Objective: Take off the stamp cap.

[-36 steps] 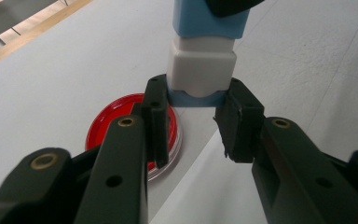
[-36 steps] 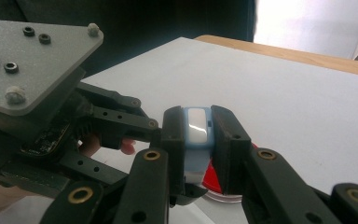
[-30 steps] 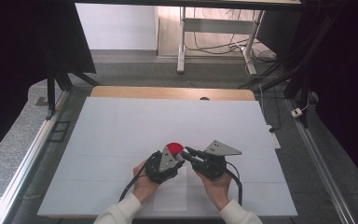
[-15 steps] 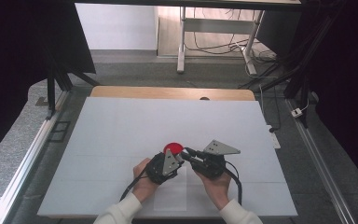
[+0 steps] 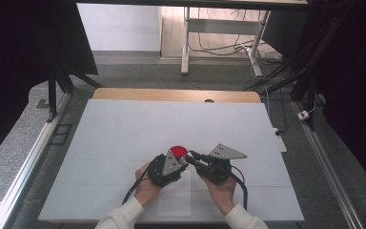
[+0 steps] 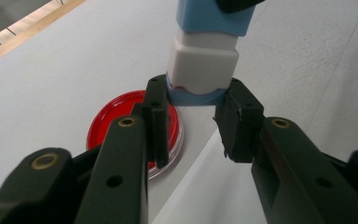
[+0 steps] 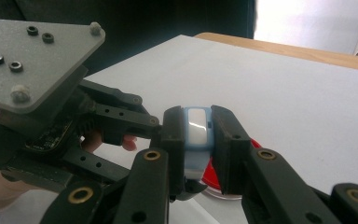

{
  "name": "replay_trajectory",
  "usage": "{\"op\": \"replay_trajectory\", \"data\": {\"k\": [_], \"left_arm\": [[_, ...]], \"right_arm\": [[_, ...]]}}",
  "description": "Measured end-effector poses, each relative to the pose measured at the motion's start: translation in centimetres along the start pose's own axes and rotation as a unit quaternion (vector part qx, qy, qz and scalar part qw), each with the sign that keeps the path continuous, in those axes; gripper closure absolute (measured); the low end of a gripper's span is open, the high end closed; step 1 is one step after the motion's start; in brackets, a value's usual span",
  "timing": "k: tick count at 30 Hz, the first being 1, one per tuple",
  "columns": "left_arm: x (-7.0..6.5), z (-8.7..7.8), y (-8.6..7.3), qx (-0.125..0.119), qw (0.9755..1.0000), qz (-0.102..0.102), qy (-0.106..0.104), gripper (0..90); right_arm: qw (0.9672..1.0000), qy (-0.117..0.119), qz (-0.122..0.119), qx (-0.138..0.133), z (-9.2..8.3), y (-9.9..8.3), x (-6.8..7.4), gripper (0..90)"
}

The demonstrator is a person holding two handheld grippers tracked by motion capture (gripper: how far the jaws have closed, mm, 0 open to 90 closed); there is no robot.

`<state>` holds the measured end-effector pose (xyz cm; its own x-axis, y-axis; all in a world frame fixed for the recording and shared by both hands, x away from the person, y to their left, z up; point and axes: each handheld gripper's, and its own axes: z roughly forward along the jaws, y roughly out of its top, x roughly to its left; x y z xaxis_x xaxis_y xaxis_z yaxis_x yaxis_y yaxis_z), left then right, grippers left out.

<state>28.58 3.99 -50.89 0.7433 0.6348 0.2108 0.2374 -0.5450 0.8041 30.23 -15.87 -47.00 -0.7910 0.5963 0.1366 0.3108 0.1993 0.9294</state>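
A small block with a white middle and light-blue ends (image 6: 203, 63) hangs above the white table top (image 5: 124, 129), held from two sides. My left gripper (image 6: 196, 95) is shut on its lower blue end. My right gripper (image 7: 198, 121) is shut on the same block (image 7: 196, 128), pinching its blue sides. In the high view both grippers, left (image 5: 182, 162) and right (image 5: 190, 156), meet tip to tip near the front middle of the table. A round red dish with a clear rim (image 6: 107, 128) lies flat on the table just beyond and under the jaws, also the red dish (image 5: 177, 151) from above.
A wooden strip (image 5: 171, 94) runs along the table's far edge. A pale sheet (image 5: 174, 202) lies flat near the front edge between the forearms. Metal rails (image 5: 24, 167) flank the table; a stand's legs and cables (image 5: 219, 43) are on the floor beyond.
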Motion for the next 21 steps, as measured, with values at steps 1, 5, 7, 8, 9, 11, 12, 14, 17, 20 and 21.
{"op": "replay_trajectory", "data": {"k": [1, 5, 7, 8, 9, 11, 12, 14, 17, 20, 21], "left_arm": [[-0.1, 0.1, -0.1, 0.014, 0.9997, 0.018, 0.009, 65.9], [0.2, 0.4, -0.6, 0.021, 0.9997, 0.008, 0.000, 65.9], [0.4, 0.2, -0.5, 0.009, 1.0000, 0.000, -0.002, 65.9], [0.5, 0.1, -0.5, 0.006, 1.0000, -0.004, -0.004, 65.9], [0.5, 0.1, -0.5, 0.004, 1.0000, -0.003, -0.003, 65.8], [0.7, 0.0, -0.5, 0.001, 1.0000, -0.008, -0.002, 65.8], [0.8, -0.1, -0.5, 0.002, 1.0000, -0.006, -0.002, 65.8], [0.9, -0.3, -0.6, -0.002, 0.9999, -0.011, 0.000, 65.7], [1.2, -0.6, -0.6, -0.005, 0.9998, -0.018, -0.002, 65.7], [1.6, -1.0, -0.8, -0.007, 0.9996, -0.027, -0.007, 65.6], [1.7, -1.1, -0.8, -0.009, 0.9995, -0.029, -0.008, 65.6]], "right_arm": [[1.0000, 0.000, 0.001, -0.002, 0.0, 0.0, 0.0, 75.3], [0.9997, -0.011, -0.002, -0.023, -1.0, 0.8, -0.5, 75.3], [0.9996, -0.012, 0.001, -0.025, -1.3, 0.9, -0.7, 75.3], [0.9996, -0.011, 0.002, -0.024, -1.4, 0.9, -0.8, 75.3], [0.9997, -0.011, 0.002, -0.022, -1.3, 0.9, -0.9, 75.3], [0.9997, -0.009, 0.003, -0.020, -1.2, 0.8, -0.9, 75.2], [0.9998, -0.009, 0.003, -0.020, -1.2, 0.8, -0.9, 75.2], [0.9998, -0.008, 0.002, -0.019, -1.2, 0.8, -0.9, 75.2], [0.9998, -0.007, 0.003, -0.019, -1.2, 0.8, -1.0, 75.2], [0.9998, -0.006, 0.003, -0.019, -1.2, 0.8, -1.1, 75.2], [0.9998, -0.005, 0.004, -0.018, -1.2, 0.8, -1.1, 75.2]]}}
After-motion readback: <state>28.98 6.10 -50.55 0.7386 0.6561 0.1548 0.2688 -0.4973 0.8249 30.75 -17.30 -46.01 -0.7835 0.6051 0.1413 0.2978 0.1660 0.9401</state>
